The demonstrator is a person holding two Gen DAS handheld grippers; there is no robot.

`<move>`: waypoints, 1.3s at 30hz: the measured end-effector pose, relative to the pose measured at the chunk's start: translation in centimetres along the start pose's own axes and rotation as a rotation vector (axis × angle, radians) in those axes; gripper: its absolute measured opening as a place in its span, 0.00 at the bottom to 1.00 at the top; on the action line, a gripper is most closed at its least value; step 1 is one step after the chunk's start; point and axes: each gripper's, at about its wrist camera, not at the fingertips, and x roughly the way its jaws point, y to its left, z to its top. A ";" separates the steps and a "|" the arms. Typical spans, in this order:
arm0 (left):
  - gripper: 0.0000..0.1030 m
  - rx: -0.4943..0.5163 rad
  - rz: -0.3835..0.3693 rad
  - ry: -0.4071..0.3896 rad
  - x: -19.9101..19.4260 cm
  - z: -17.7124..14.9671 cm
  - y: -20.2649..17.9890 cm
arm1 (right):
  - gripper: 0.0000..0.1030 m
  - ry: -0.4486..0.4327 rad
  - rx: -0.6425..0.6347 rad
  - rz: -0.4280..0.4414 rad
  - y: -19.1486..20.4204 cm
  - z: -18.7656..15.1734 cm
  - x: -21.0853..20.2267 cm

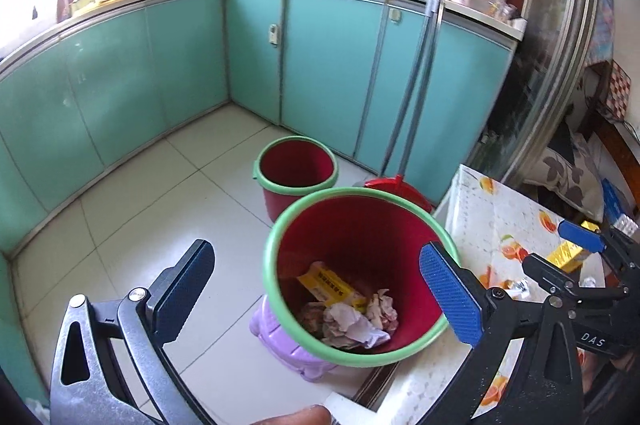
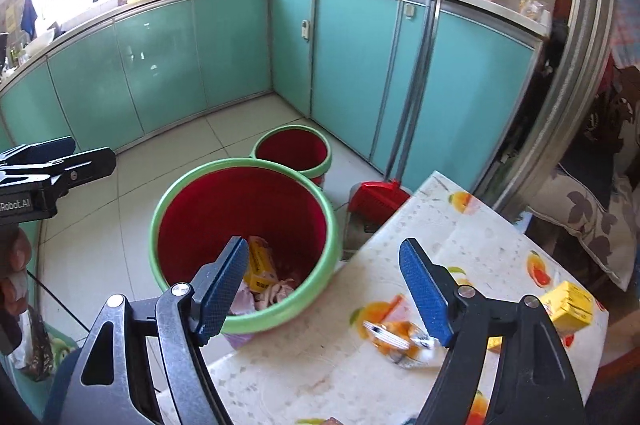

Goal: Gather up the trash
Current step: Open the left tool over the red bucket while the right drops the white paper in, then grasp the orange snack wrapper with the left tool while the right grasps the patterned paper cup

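A red bin with a green rim (image 1: 362, 209) (image 2: 240, 209) stands on a purple stool (image 1: 280, 341) beside the table. It holds a yellow box (image 1: 332, 285) (image 2: 260, 261) and crumpled paper (image 1: 360, 321). My left gripper (image 1: 316, 293) is open and empty over the bin. My right gripper (image 2: 324, 289) is open and empty above the table edge, also seen in the left wrist view (image 1: 560, 249). On the table (image 2: 460, 237) lie a crumpled wrapper (image 2: 396, 339) and a yellow box (image 2: 568, 305) (image 1: 568, 253).
A second red bin (image 1: 296, 169) (image 2: 294, 149) stands on the tiled floor behind. A red broom and dustpan (image 2: 376, 201) lean on the teal cabinets (image 1: 332, 61). The counter above is crowded with kitchen items.
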 end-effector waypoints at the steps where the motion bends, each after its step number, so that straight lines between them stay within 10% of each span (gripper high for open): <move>1: 1.00 0.021 -0.022 0.010 0.3 0.0 -1.2 | 0.75 0.001 0.012 -0.019 -1.1 -0.7 -0.9; 15: 1.00 0.334 -0.275 0.195 4.7 -3.8 -19.8 | 0.77 0.055 0.225 -0.242 -17.7 -11.7 -10.5; 39: 0.94 0.458 -0.197 0.444 14.6 -10.0 -27.6 | 0.83 0.134 0.429 -0.324 -26.8 -19.7 -11.1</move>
